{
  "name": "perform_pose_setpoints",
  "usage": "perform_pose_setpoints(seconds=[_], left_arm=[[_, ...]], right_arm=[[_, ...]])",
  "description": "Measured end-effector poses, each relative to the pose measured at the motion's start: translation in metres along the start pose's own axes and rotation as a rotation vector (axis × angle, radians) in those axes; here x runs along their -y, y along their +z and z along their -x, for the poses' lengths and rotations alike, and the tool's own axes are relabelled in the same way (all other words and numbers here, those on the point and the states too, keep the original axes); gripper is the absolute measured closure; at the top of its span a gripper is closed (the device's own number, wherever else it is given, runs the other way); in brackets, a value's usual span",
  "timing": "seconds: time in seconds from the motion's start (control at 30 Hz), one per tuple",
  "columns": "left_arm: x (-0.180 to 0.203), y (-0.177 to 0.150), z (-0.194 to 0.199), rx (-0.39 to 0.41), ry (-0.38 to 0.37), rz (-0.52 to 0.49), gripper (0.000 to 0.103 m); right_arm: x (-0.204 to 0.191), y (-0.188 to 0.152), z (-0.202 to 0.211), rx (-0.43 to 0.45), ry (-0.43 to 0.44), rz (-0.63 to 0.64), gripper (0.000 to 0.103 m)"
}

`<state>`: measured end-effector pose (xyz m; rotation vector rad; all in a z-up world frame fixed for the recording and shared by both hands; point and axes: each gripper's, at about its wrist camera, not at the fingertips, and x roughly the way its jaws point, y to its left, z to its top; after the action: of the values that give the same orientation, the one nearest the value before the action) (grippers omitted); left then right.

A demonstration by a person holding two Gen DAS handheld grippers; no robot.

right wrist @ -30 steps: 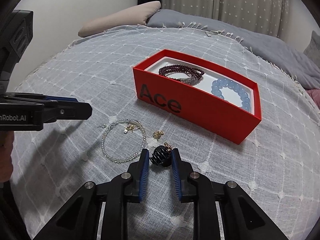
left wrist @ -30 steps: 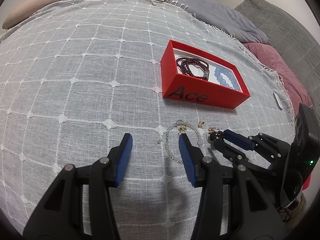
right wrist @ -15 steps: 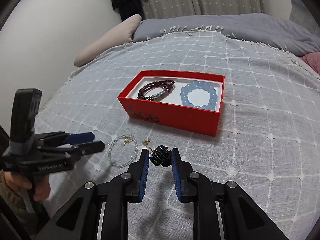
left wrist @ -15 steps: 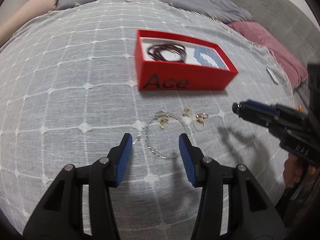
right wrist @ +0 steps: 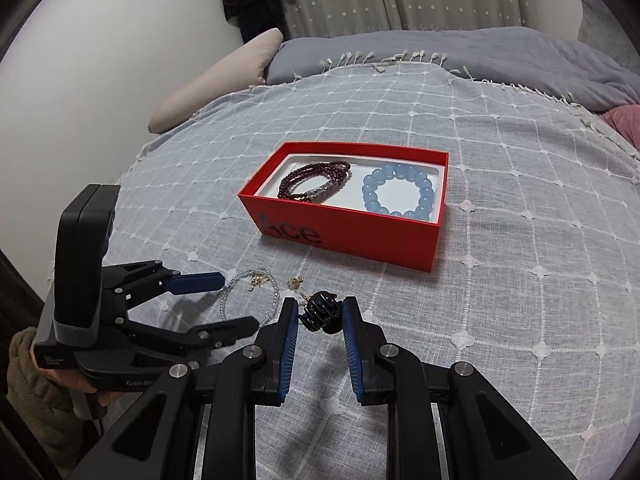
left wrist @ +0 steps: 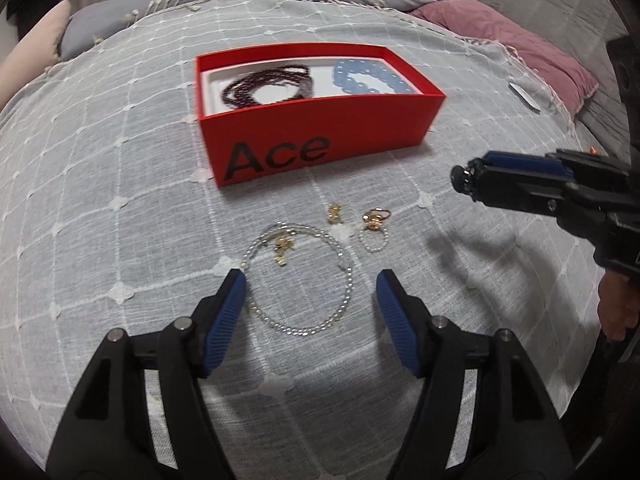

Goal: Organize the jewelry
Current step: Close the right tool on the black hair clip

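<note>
Left gripper (left wrist: 310,286) hangs over the bed, jaws apart and just been opening wider, nothing pinched. The clear bead bracelet (left wrist: 298,278) lies flat on the grey checked bedspread (left wrist: 100,200) right between and just ahead of its blue pads (left wrist: 228,320), not touched by them. Small gold charm (left wrist: 334,213) and a little pearl ring with a gold ring on it (left wrist: 374,232) sit just beyond the bracelet, toward the red box (left wrist: 320,136).

Right gripper (right wrist: 320,316) is clamped on a black hair claw clip (right wrist: 320,314), held clear of the bedspread, off to the right of the loose pieces.

Red box sits further up the bed, open top, dark red bead strand (right wrist: 314,180) in its left half, blue bead bracelet (right wrist: 398,192) in its right half
</note>
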<state>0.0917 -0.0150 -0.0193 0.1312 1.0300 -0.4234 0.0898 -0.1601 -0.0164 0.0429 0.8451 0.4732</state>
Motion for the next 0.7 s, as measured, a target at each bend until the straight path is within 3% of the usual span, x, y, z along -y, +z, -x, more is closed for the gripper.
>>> perform_pose_setpoints(seconds=[0.23, 0.7], left_arm=[[0.014, 0.001, -0.014, -0.014, 0.076, -0.113, 0.027], [0.008, 0.003, -0.013, -0.014, 0.089, -0.079, 0.027]], right_arm=[[0.002, 0.001, 0.004, 0.009, 0.0, -0.012, 0.08], [0.001, 0.001, 0.005, 0.013, 0.001, -0.013, 0.08]])
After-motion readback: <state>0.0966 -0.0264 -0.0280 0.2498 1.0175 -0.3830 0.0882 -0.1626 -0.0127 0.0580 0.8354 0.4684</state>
